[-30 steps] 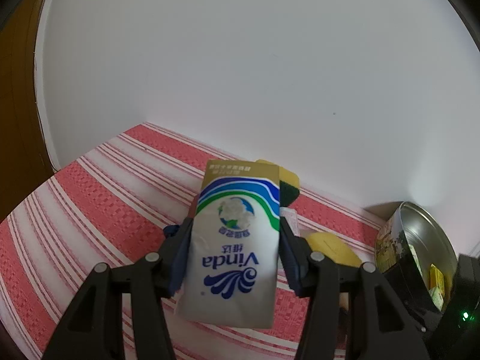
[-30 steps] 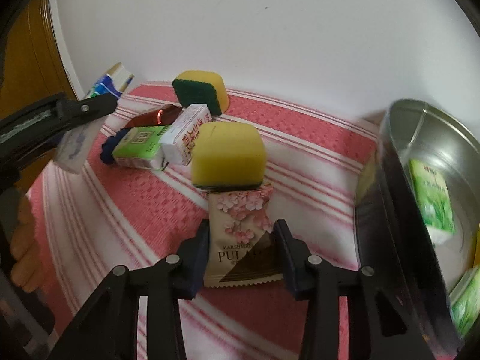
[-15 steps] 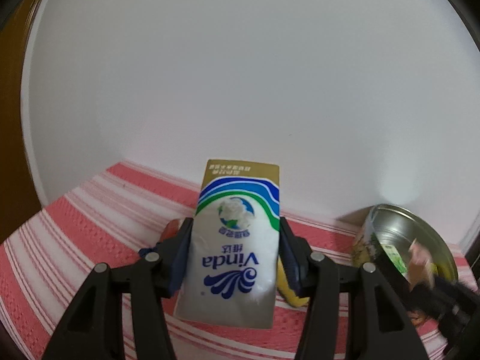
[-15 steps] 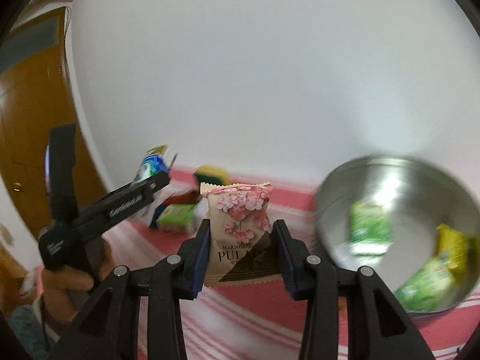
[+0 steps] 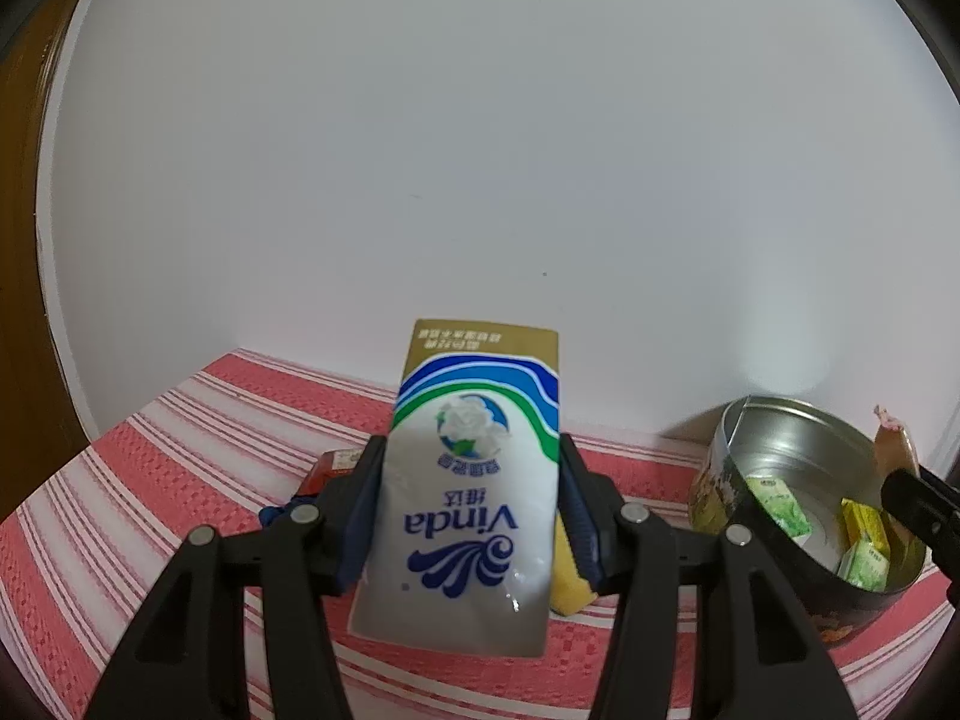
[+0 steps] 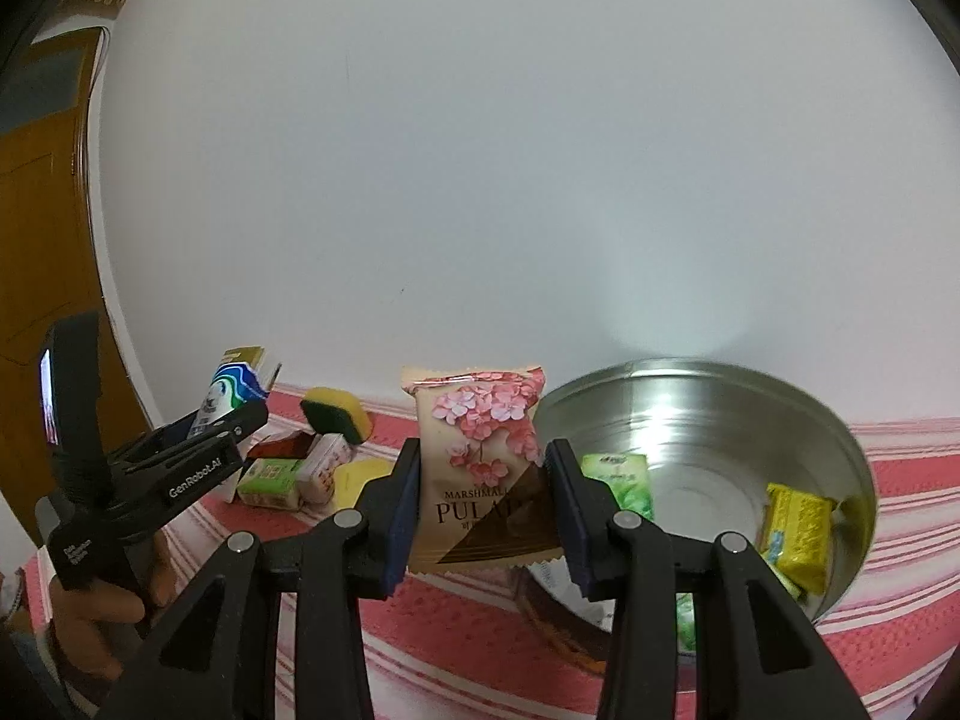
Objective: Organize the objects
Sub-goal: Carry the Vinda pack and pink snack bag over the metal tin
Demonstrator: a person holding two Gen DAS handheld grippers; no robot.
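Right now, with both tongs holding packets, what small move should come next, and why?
Probably carry the right tongs a little to the right over the round metal tin, then open. They grip the pink-flowered marshmallow packet just left of the tin, which already holds green and yellow packets; the left tongs hold the white Vinda tissue pack.

Shiny bare metal inside the tin. Woven, bumpy cloth with red and white stripes. Glossy plastic on the tissue pack. Smooth, soft-sheen wrapper on the snack. Matt black plastic gripper arms. Spongy yellow foam. Brown wood door.
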